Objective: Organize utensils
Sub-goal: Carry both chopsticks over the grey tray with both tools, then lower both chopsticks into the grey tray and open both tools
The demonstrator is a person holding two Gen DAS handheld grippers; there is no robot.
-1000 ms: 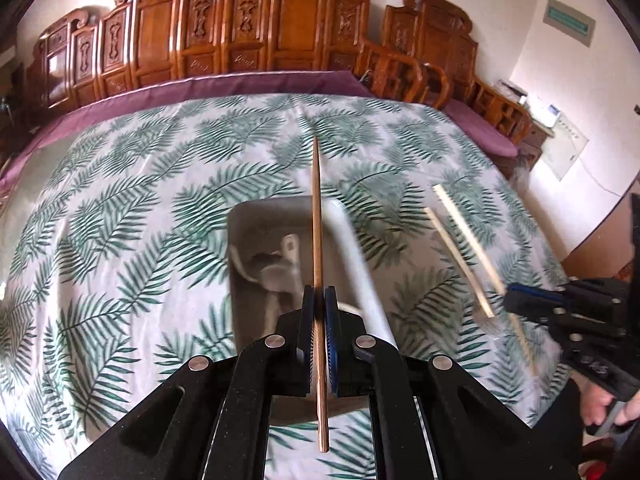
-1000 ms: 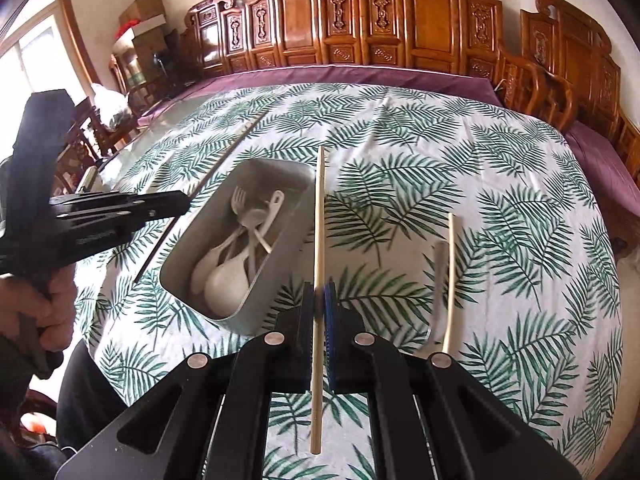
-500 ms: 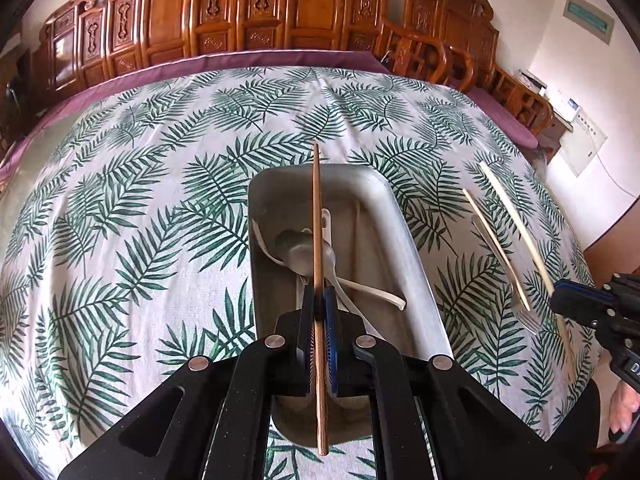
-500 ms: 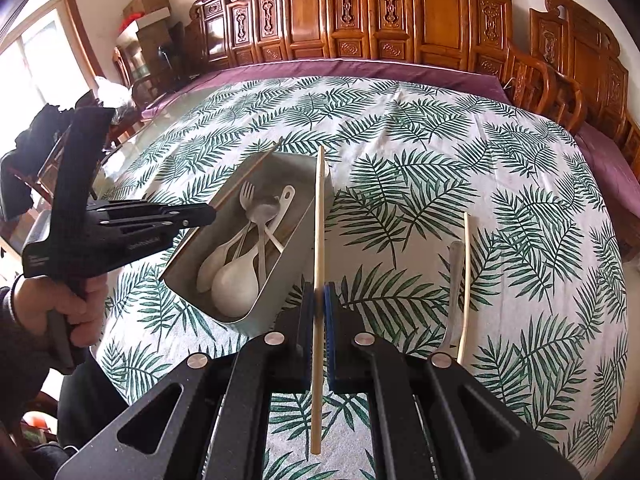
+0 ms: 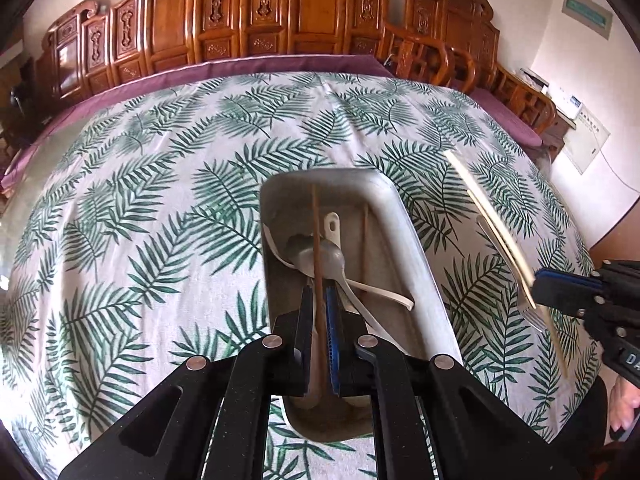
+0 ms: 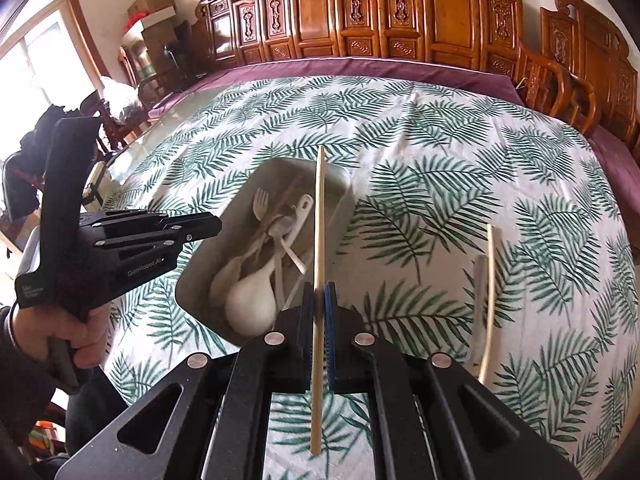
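A grey metal tray (image 5: 404, 240) (image 6: 344, 184) on the leaf-print tablecloth holds spoons, a white fork (image 6: 261, 202) and a brown chopstick (image 5: 364, 240). My left gripper (image 5: 318, 296) is over the tray with its jaws slightly apart; another brown chopstick (image 5: 316, 232) lies between them, down in the tray. My right gripper (image 6: 319, 296) is shut on a pale chopstick (image 6: 319, 216), held above the tray's right rim. It also shows in the left wrist view (image 5: 538, 280).
A second pale chopstick (image 6: 489, 300) and a clear plastic fork (image 6: 478, 304) lie on the cloth right of the tray. Carved wooden chairs (image 6: 400, 8) line the far side of the table. A window and boxes stand at far left.
My left gripper has lowered over the tray and its jaws have parted, leaving the brown chopstick down in the tray. My right gripper has moved closer to the tray with the pale chopstick.
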